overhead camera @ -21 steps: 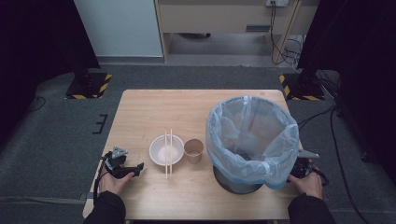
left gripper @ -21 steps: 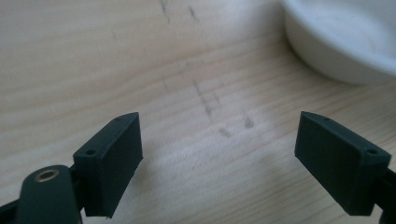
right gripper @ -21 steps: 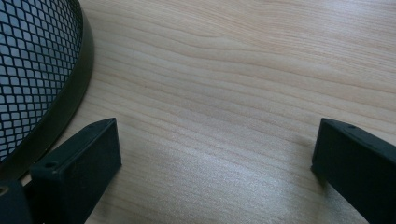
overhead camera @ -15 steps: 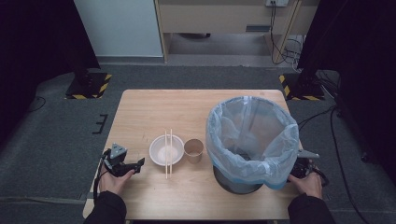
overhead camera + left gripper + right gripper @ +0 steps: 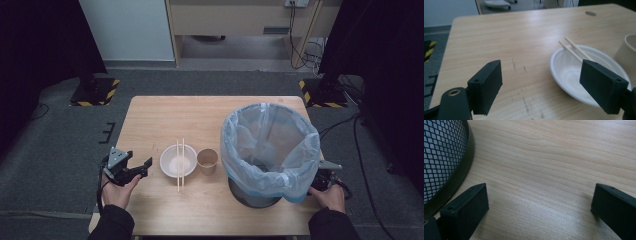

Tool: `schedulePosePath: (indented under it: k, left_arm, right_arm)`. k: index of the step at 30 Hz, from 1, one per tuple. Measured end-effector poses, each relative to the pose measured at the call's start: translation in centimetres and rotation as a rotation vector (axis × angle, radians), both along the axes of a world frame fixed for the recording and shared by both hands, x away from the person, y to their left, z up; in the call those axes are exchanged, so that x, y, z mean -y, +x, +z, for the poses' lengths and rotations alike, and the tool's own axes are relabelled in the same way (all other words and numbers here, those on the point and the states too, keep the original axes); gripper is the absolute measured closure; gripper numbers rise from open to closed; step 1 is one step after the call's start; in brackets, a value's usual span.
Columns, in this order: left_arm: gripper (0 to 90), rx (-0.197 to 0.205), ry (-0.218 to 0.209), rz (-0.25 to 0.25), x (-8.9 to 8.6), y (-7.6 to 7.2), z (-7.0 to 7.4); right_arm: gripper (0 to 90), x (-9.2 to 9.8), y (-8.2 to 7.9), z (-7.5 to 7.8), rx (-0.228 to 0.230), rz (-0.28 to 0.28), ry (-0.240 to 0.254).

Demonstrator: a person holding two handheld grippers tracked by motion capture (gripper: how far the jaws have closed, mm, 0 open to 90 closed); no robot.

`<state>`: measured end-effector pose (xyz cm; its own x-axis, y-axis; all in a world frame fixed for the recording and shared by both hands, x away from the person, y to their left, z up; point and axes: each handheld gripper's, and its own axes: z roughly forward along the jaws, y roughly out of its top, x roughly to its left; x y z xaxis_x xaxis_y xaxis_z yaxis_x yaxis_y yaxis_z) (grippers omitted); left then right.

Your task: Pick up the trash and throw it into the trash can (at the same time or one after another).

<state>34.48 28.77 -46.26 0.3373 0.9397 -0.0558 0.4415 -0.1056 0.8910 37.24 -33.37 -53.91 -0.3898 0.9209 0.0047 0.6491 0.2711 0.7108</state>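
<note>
Bowl with chopsticks laid across it sits near the front edge of the table, left of centre, just right of the left gripper.

Left gripper: jaws wide apart, nothing between them, pointing right toward the bowl's near-left rim. In the left gripper view the right jaw overlaps the bowl's rim in the picture; contact cannot be told. A hand holds it low over the table's left edge.

Right gripper: jaws wide, empty, resting low over bare wood at the right of the bin. The right gripper view shows the bin's black mesh wall close at its left.

Outward: paper cup stands upright just right of the bowl, apart from it. The bin, lined with a pale blue bag, is beyond the cup, far right.

Judgement on the step: approach to the bowl for disposal. To do it well, come in level, take one rim wall between the jaws, and keep the bowl flat so the chopsticks do not roll off. Avoid nudging the cup.

Versus the earlier frame: left gripper has edged slightly right, closer to the bowl. Bowl, chopsticks, cup, bin and right gripper unchanged.
</note>
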Motion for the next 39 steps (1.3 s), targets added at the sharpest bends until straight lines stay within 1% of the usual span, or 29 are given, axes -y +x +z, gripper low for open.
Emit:
schedulePosePath:
  k: [1,2,3,4,8,12,15,17,18,19,20,21,22,23,24,25,26,28,29,30,31,32,33,34,35,36,39]
  left_arm:
    - [17.6,0.016,-0.001,0.002,0.1,-0.1,0.3]
    - [17.6,0.016,-0.001,0.002,0.1,-0.1,0.3]
    - [17.6,0.044,-0.006,-0.012,0.3,-0.2,1.0]
    - [17.8,0.062,-0.010,-0.015,0.5,-0.4,1.3]
    - [18.0,0.119,-0.034,-0.033,1.3,-0.6,2.6]
    - [19.1,0.132,-0.040,-0.052,2.6,-0.3,3.1]
    - [20.2,0.128,-0.043,-0.068,3.5,0.3,3.4]
    - [20.4,0.129,-0.035,-0.074,4.0,0.7,3.5]
    - [20.4,0.129,-0.035,-0.074,4.0,0.7,3.5]
    - [20.5,0.124,-0.033,-0.081,4.6,1.1,3.5]
    - [20.8,0.124,-0.033,-0.081,4.6,1.1,3.5]
    - [20.8,0.119,-0.031,-0.081,5.0,1.3,3.3]
    - [21.1,0.102,-0.029,-0.083,5.5,1.7,2.8]
    - [21.7,0.102,-0.029,-0.083,5.5,1.7,2.8]
    - [21.7,0.088,-0.023,-0.092,5.8,2.0,2.3]
    - [22.5,0.061,-0.009,-0.098,6.3,2.3,1.5]
    - [23.2,0.061,-0.009,-0.098,6.3,2.3,1.5]
    - [24.0,0.036,-0.001,-0.102,6.7,2.6,0.7]
    - [24.9,0.006,-0.001,-0.105,6.9,2.9,0.1]
    - [25.3,0.006,-0.001,-0.105,6.9,2.9,0.1]
    - [25.9,-0.019,0.001,-0.102,7.2,3.1,-0.4]
    - [26.7,-0.019,0.001,-0.102,7.2,3.1,-0.4]
    - [27.3,-0.041,0.020,-0.099,7.5,3.3,-0.9]
    - [28.1,-0.041,0.020,-0.099,7.5,3.3,-0.9]
    - [28.8,-0.058,0.022,-0.099,7.6,3.4,-1.3]
    - [29.8,-0.058,0.022,-0.099,7.6,3.4,-1.3]
    - [32.4,-0.083,0.017,-0.098,7.7,3.5,-1.8]
  right_arm:
    - [1.3,0.0,0.0,0.0,0.000,0.000,0.000]
    - [1.3,0.0,0.0,0.0,-0.001,-0.002,0.001]
    - [1.4,0.0,0.0,0.0,0.000,0.000,0.000]
    - [1.4,0.0,0.0,0.0,0.000,0.000,0.000]
    - [1.6,0.0,0.0,0.0,-0.001,-0.003,0.001]
    - [1.6,0.0,0.0,0.0,-0.001,-0.002,0.002]
    - [1.6,0.0,0.0,0.0,-0.001,-0.002,0.002]
    - [1.6,0.0,0.0,0.0,-0.001,-0.002,0.002]
    - [1.6,0.0,0.0,0.0,-0.001,-0.002,0.002]
    - [1.6,0.0,0.0,0.0,0.000,-0.002,0.002]
    - [1.6,0.0,0.0,0.0,0.000,-0.002,0.002]
    - [1.6,0.0,0.0,0.0,0.000,-0.002,0.001]
    - [1.6,0.0,0.0,0.0,-0.001,-0.002,0.002]
    - [1.6,0.0,0.0,0.0,-0.001,-0.002,0.002]
    - [1.7,0.0,0.0,0.0,0.000,-0.002,0.001]
    - [1.8,0.0,0.0,0.0,0.002,0.002,-0.001]
    - [1.8,0.0,0.0,0.0,0.002,0.002,-0.001]
    - [1.9,0.0,0.0,0.0,0.003,0.003,-0.001]
    - [2.0,0.0,0.0,0.0,0.003,0.003,-0.001]
    - [2.0,0.0,0.0,0.0,0.002,0.003,0.000]
    - [2.2,0.0,0.0,0.0,0.002,0.003,0.001]
    - [2.2,0.0,0.0,0.0,0.002,0.004,0.001]
    - [2.3,0.0,0.0,0.0,0.002,0.005,0.001]
    - [2.3,0.0,0.0,0.0,0.002,0.005,0.001]
    - [2.3,0.0,0.0,0.0,0.002,0.006,0.002]
    - [2.3,0.0,0.0,0.0,0.002,0.006,0.002]
    - [2.4,0.0,0.0,0.0,0.002,0.011,0.002]
